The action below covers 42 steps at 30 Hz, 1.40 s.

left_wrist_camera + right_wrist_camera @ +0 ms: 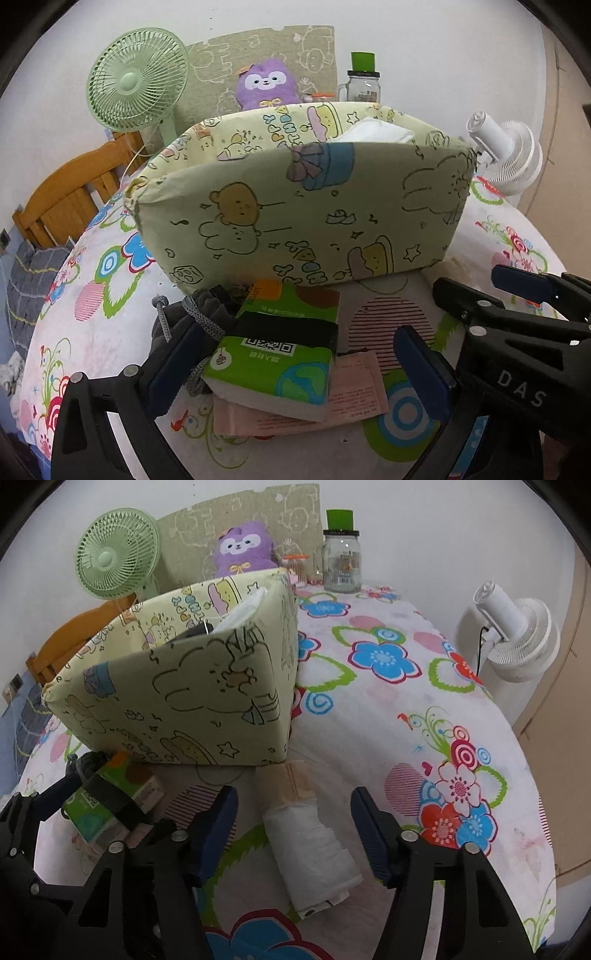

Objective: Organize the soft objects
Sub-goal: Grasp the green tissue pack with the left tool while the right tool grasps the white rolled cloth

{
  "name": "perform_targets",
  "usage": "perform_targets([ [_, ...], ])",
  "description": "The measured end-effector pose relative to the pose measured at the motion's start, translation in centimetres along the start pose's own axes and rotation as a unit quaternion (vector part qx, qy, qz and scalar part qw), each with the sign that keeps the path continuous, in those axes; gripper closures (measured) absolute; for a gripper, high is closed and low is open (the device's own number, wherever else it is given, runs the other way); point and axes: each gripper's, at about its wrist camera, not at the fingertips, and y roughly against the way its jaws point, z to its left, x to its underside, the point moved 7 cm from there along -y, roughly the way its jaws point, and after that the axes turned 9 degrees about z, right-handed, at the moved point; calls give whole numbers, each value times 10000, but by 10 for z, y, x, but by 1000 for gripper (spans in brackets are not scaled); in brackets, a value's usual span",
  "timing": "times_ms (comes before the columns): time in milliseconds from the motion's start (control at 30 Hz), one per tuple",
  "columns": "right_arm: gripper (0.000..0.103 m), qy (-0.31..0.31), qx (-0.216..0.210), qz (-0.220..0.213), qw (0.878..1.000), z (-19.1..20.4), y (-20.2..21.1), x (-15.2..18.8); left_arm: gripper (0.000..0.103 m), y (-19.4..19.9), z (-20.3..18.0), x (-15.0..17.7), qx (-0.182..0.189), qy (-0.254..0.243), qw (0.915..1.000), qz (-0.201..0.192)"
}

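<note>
A pale green cartoon-print fabric box (303,206) stands on the flowered table, with white soft items (373,133) inside; it also shows in the right wrist view (177,694). My left gripper (295,365) is open around a green tissue pack (277,354) that lies on a pink packet (354,387), with a grey drawstring pouch (199,314) at its left finger. My right gripper (295,830) is open, astride a rolled white soft pack (314,849) lying on the cloth. The right gripper also shows in the left wrist view (517,291).
A green fan (136,81), a purple plush toy (266,83) and a glass jar with a green lid (364,83) stand behind the box. A white fan (517,635) is clipped at the right edge. A wooden chair (74,192) is at the left.
</note>
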Motion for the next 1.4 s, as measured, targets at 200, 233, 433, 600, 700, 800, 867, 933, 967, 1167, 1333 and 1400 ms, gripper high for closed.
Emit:
perform_targets([
  [200, 65, -19, 2, 91, 10000, -1, -7, 3, 0, -2, -7, 2, -70, -143, 9999, 13],
  [233, 67, -15, -8, 92, 10000, -1, -7, 3, 0, -1, -6, 1, -60, -125, 9999, 10],
  [433, 78, 23, -122, 82, 9999, 4, -5, 5, 0, -2, -5, 0, -16, -72, 10000, 13],
  [600, 79, 71, -166, 52, 9998, 11, -1, 4, 0, -1, -1, 0, 27, -2, 10000, 19],
  [700, 79, 111, -147, 23, 9998, 16, 3, 4, 1, 1, 3, 1, 78, 39, 10000, 0],
  [800, 79, 144, -128, 0, 9998, 20, 5, 4, 1, 3, 7, 2, 133, 93, 9999, -16],
  [867, 79, 164, -124, -10, 9998, 23, 7, 3, 3, 4, 10, 2, 163, 130, 9998, -27],
  [933, 79, 202, -119, -31, 9997, 27, 9, 3, 5, 6, 12, 4, 192, 151, 9997, -44],
  [967, 79, 225, -118, -38, 9997, 29, 10, 2, 7, 6, 13, 4, 203, 158, 9997, -55],
  [1167, 79, 317, -77, -68, 9994, 38, 13, 2, 26, 10, 16, 3, 109, 201, 9997, -112],
  [1333, 79, 329, -32, -103, 9994, 39, 17, 2, 31, 11, 17, 5, 69, 192, 9997, -115],
  [1400, 79, 330, -21, -113, 9994, 39, 18, 2, 31, 12, 17, 6, 67, 189, 9997, -115],
])
